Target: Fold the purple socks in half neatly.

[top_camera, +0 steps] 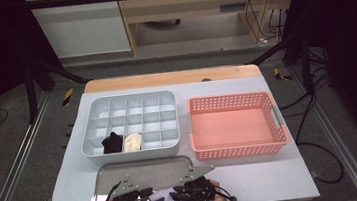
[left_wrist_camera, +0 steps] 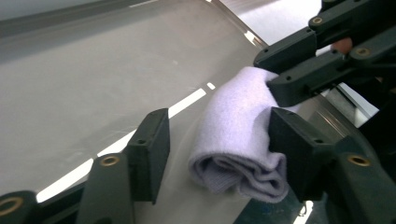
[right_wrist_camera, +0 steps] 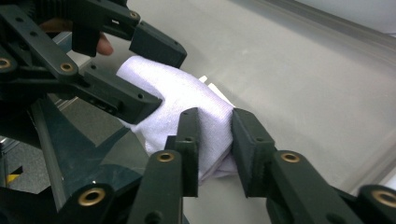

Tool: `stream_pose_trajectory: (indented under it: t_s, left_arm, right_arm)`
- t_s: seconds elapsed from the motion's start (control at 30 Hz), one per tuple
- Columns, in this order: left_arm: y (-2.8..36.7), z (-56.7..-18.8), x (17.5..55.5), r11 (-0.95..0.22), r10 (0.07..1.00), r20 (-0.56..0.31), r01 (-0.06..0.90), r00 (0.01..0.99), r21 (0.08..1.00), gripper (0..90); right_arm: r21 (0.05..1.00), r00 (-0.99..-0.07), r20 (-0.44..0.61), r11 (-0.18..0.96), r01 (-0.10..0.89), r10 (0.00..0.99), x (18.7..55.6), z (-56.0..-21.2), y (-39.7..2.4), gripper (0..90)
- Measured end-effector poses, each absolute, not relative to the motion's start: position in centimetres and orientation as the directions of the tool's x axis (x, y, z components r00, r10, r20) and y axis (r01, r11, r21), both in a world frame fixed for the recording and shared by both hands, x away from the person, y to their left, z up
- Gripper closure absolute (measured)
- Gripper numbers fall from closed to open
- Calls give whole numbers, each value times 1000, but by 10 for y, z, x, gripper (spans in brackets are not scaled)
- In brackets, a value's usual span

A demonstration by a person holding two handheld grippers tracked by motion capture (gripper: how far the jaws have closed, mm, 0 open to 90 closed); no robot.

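No brand, label or writing can be read anywhere on the table. There are two grippers, one metal tray (top_camera: 124,172), one grey divided organiser (top_camera: 165,101) and one pink basket (top_camera: 235,151).

The organiser sits left of centre in the high view and holds two rolled items, one black (top_camera: 112,143) and one cream (top_camera: 133,142), in neighbouring compartments of its front row.

One folded pale lilac cloth (left_wrist_camera: 237,135) lies on the tray at the bottom centre of the high view, between the two grippers.

The left gripper (left_wrist_camera: 217,156) has its jaws spread wide: the cloth lies between them (against the right-hand pad, well clear of the other), so it is not gripped.

The right gripper (right_wrist_camera: 215,144) has its jaws drawn in on the cloth's other end, pinching the fabric between both pads.
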State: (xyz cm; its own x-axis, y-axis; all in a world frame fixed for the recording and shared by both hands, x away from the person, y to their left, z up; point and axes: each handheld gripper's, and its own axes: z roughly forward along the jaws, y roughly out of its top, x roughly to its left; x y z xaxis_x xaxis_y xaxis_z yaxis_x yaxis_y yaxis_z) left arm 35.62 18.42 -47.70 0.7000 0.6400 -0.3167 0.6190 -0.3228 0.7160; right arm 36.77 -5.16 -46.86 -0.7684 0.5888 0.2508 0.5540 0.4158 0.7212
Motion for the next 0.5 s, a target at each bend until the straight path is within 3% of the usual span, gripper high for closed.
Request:
stream_pose_trajectory:
  t_s: [0.2,0.5]
  left_arm:
    - [179,-478,356,-334,615,-350,636,706,695,530]
    - [178,-474,355,-326,621,-360,647,697,689,624]
  right_arm:
    - [720,-771,250,419,553,586,368,-469,-52,765]
    - [728,-776,245,418,544,581,369,-468,-54,738]
